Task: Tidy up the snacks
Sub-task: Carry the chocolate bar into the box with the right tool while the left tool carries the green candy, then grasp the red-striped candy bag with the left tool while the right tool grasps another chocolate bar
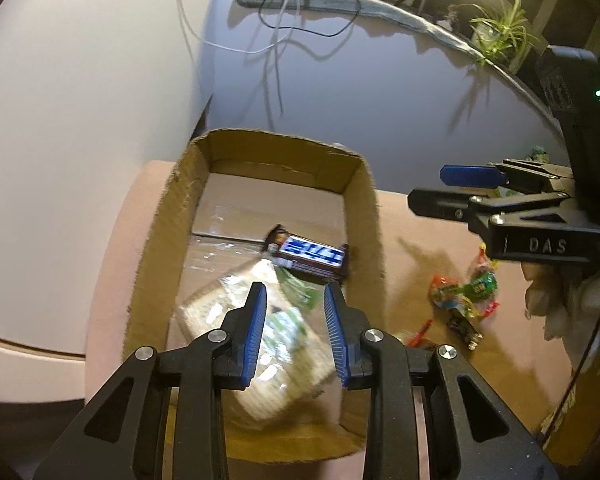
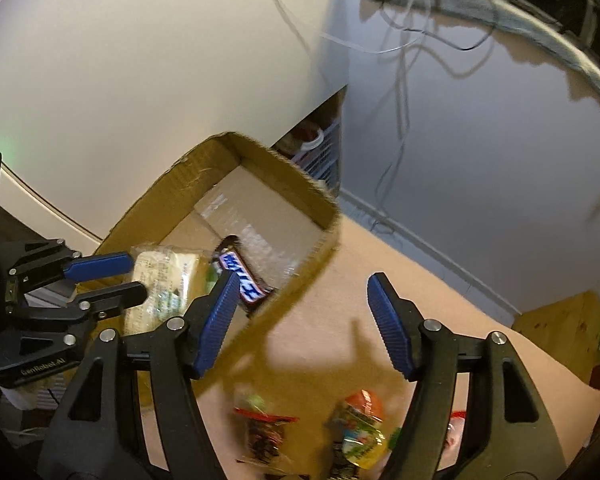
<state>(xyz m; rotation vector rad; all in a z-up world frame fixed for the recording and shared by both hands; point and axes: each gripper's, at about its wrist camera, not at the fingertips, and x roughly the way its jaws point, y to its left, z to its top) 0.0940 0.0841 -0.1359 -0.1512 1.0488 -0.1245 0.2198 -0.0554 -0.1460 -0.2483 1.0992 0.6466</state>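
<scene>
I'm working over a tan tabletop (image 1: 412, 216) pushed up to a pale wall (image 1: 80, 120), where loose cables (image 1: 276, 40) hang and a small green plant (image 1: 500, 32) sits on a ledge under a bright lamp. An open cardboard box (image 1: 156, 248) stands on the table with two snacks inside: a brown chocolate bar with a blue-and-white label (image 1: 310, 258) lying flat by the right-hand wall, and a clear packet of pale crackers (image 1: 268, 344), blurred. My left gripper (image 1: 296, 336) hangs above that packet, its blue pads a little apart and pressing on nothing. My right gripper (image 2: 300, 328) is spread wide and empty, over the box's near corner and the bare table. Below it at least three more bright wrapped snacks (image 2: 360, 428) lie loose on the table outside the box, red, orange and green; they're too blurred to read
</scene>
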